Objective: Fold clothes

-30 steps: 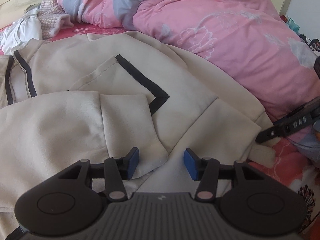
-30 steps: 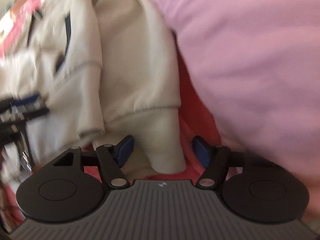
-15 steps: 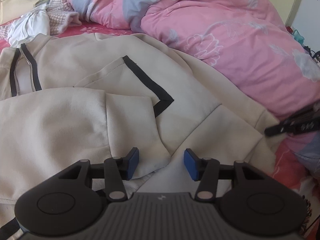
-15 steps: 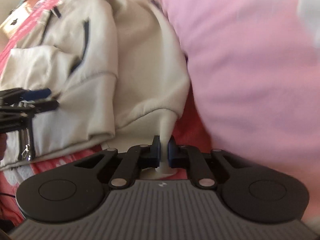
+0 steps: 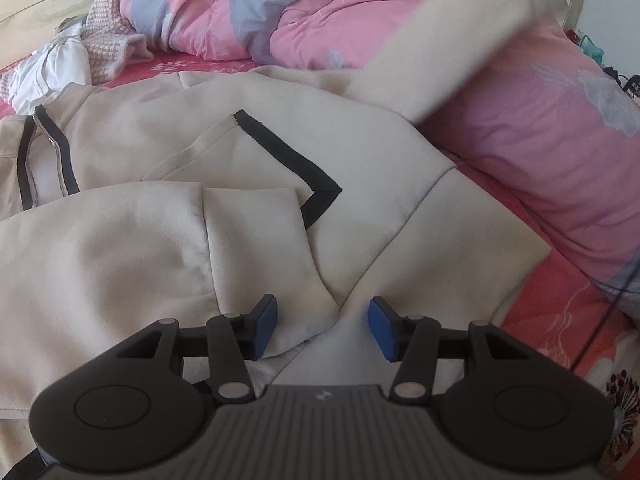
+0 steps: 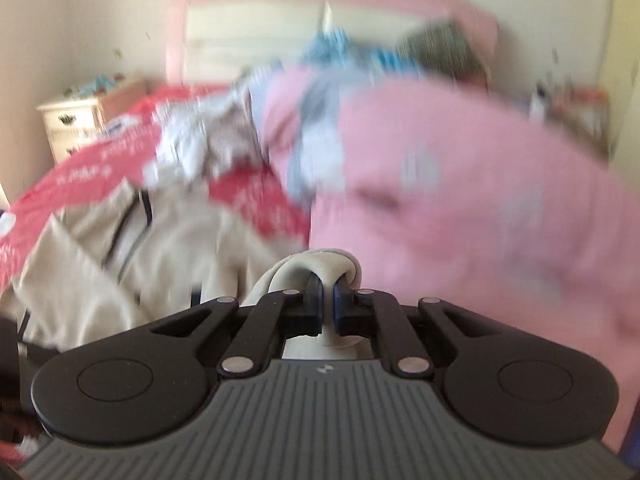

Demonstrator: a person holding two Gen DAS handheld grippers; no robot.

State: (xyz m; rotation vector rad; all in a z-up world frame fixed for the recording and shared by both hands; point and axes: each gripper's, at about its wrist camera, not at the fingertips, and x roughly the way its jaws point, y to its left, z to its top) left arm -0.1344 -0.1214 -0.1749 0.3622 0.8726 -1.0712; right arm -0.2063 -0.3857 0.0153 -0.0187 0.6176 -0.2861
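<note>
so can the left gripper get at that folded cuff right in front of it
Probably yes: the left gripper is open, the cuff lies between its fingers, and nothing covers it.

We see soft, bright daylight in both views, the left wrist view sharp but for a smeared raised sleeve (image 5: pixel 448 36), the right wrist view motion-blurred throughout, with fisheye bending and dark corners.
</note>
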